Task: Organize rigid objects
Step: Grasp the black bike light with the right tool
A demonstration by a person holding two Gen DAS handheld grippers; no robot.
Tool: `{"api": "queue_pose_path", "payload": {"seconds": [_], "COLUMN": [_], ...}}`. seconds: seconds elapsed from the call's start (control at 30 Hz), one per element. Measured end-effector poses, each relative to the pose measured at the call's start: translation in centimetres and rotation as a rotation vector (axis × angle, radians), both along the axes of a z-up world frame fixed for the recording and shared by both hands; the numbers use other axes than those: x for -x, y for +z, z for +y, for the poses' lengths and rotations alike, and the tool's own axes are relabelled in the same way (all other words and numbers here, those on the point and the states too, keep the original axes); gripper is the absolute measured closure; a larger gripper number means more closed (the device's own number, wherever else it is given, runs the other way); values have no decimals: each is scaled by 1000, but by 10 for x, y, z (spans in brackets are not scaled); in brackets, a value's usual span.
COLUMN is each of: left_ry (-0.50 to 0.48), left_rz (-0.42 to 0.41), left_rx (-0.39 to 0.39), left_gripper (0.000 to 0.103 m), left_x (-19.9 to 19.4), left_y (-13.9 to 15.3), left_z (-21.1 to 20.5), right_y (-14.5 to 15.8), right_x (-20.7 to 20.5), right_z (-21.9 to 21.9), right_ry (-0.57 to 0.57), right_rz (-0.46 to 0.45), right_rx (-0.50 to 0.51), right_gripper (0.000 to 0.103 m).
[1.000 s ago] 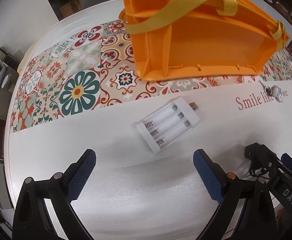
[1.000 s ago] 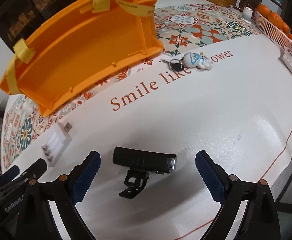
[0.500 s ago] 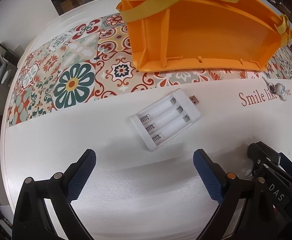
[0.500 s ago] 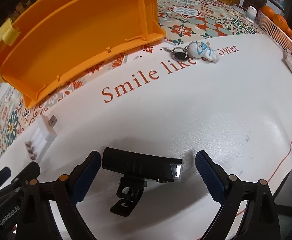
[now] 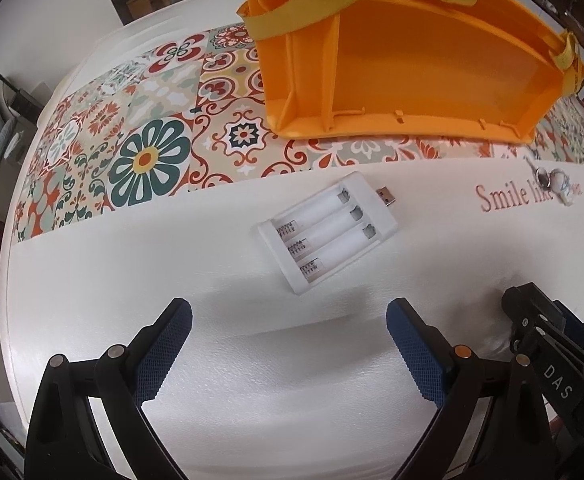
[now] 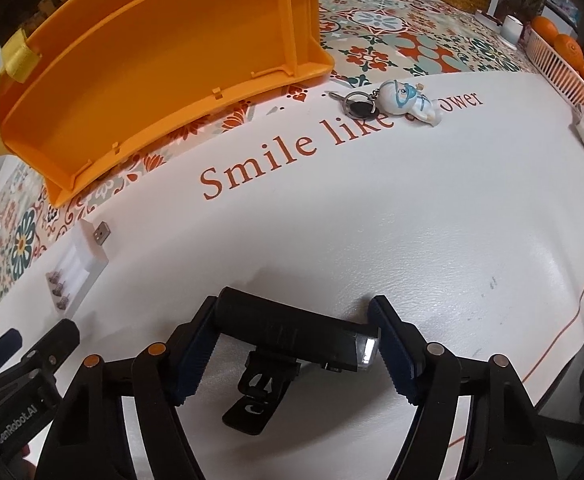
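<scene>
A white battery charger [image 5: 328,230] with a USB plug lies on the white tablecloth, just ahead of my open, empty left gripper [image 5: 288,332]. It also shows in the right wrist view [image 6: 78,266]. My right gripper [image 6: 292,344] is shut on a black bike light [image 6: 292,334], its pads on the light's two ends; the light's mount strap hangs below. An orange divided bin [image 5: 408,68] with yellow straps stands behind, also in the right wrist view [image 6: 140,64]. A keyring with a white figurine [image 6: 396,100] lies on the "Smile like" lettering.
A patterned tile runner [image 5: 140,136] covers the table's far part. A basket of oranges [image 6: 564,60] and a white cup [image 6: 514,28] stand at the far right. The table edge runs close on the right.
My right gripper moved forward around the bike light and closed on its ends. My left gripper moved a little closer to the charger and stayed open.
</scene>
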State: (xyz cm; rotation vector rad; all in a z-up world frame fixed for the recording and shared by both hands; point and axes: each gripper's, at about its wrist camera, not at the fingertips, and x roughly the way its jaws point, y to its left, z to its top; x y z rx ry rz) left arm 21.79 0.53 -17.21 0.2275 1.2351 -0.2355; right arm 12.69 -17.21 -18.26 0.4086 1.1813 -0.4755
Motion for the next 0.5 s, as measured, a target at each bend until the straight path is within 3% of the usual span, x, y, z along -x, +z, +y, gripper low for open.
{"api": "queue_pose_path", "payload": {"seconds": [0.3, 0.5], "left_ry": [29, 82], "left_rz": [-38, -121], "left_rx": [43, 54], "left_gripper": [4, 4], "left_x": [6, 13], "left_y": [7, 12], "left_z": [-4, -7], "right_y": [25, 34], "right_x": [-5, -16], "right_z": [-2, -5], "right_ry": [85, 187], "right_rz": [-57, -87], "right_rx": [44, 89], "right_gripper": [29, 29]}}
